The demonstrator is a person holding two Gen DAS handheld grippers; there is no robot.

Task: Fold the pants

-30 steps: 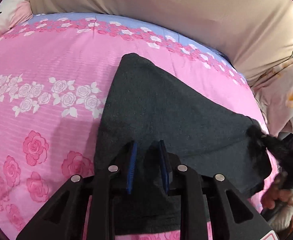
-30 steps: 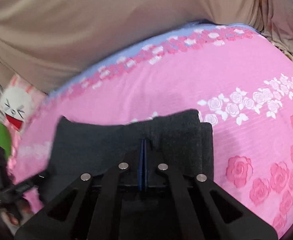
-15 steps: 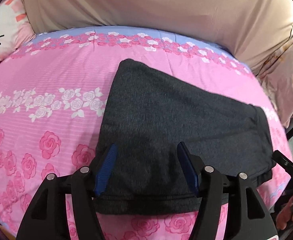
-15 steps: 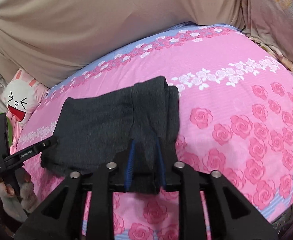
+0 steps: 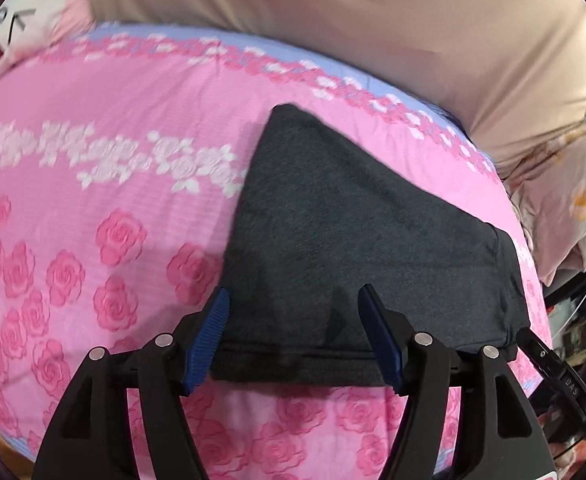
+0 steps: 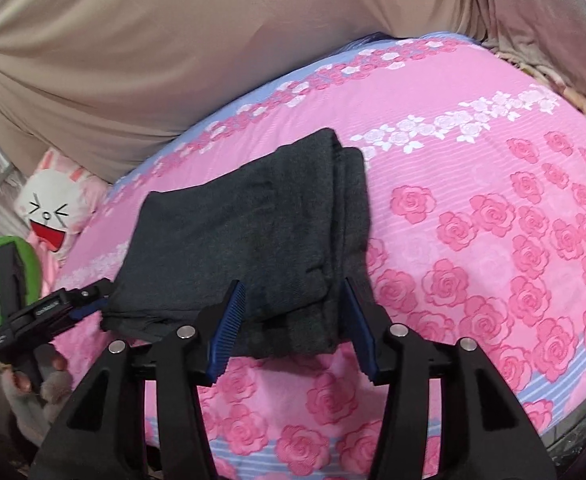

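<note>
The dark grey pants (image 5: 353,240) lie folded into a flat rectangle on the pink rose-print bed (image 5: 93,160). They also show in the right wrist view (image 6: 253,232), with stacked layers along their right side. My left gripper (image 5: 295,332) is open and empty, hovering at the near edge of the pants. My right gripper (image 6: 293,328) is open and empty, hovering at the near right corner of the pants. The left gripper also shows in the right wrist view (image 6: 53,312) at the pants' left corner. The right gripper's finger shows in the left wrist view (image 5: 549,364) at the right.
A beige sheet-covered backrest (image 6: 173,60) runs behind the bed. A white rabbit plush (image 6: 53,212) and a green object (image 6: 9,276) lie at the left end. A floral pillow (image 5: 573,200) lies at the right end. The bed's front edge (image 6: 553,392) is near.
Both grippers have let go of the pants and opened wide, then drawn back toward the near edge. The folded pants now lie flat on the bed.
</note>
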